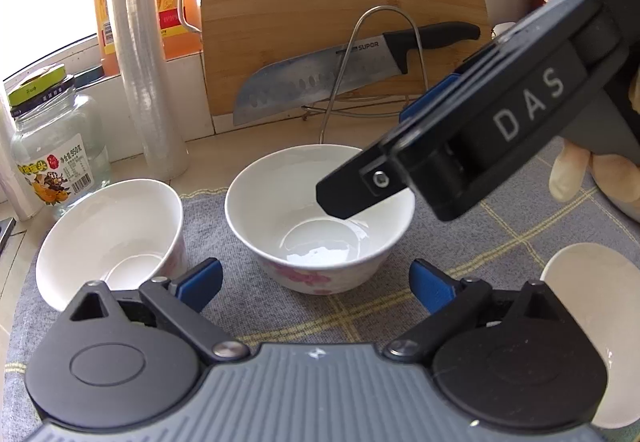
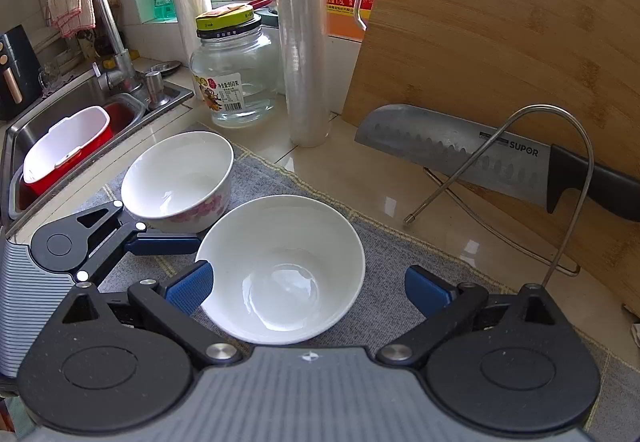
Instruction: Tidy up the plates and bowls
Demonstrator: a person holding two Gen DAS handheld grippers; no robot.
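Both claws over the bowls.
Right claw [image 2: 306,288] gapes empty around the near bowl [image 2: 280,270]; left claw [image 1: 316,284] likewise wide (nothing held); closing on the rim comes next.

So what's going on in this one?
A person holds a gripper in each hand over a grey cloth on a kitchen counter. The right gripper is open around the nearer white bowl, not yet closed on it. The left gripper is open, holding nothing. A second bowl sits beside it, near the sink.
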